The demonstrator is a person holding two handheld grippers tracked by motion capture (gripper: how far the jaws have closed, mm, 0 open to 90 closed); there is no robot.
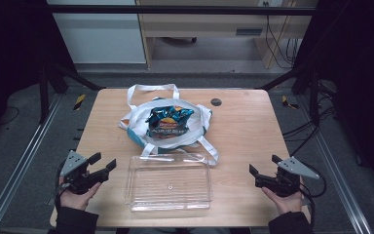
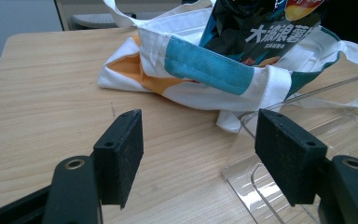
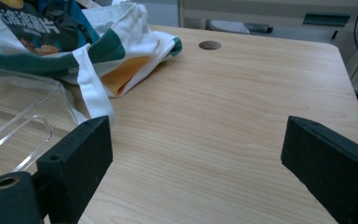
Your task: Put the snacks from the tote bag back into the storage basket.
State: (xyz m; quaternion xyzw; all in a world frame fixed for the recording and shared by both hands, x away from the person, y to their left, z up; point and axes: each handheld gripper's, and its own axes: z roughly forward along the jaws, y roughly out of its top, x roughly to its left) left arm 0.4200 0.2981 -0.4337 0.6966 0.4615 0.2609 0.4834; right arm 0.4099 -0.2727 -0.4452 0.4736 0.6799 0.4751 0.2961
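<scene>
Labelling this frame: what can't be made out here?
- Inside the white cloth tote bag, high view: hidden beneath the blue crisp packet.
- Packet's print, left gripper view: cut off by the top edge.
- Clear plastic tray, right gripper view: cut off at the left edge.

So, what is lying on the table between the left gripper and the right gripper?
The clear plastic tray, empty, lies between the left gripper and the right gripper, with bare wood on each side of it. The high view shows this.
</scene>
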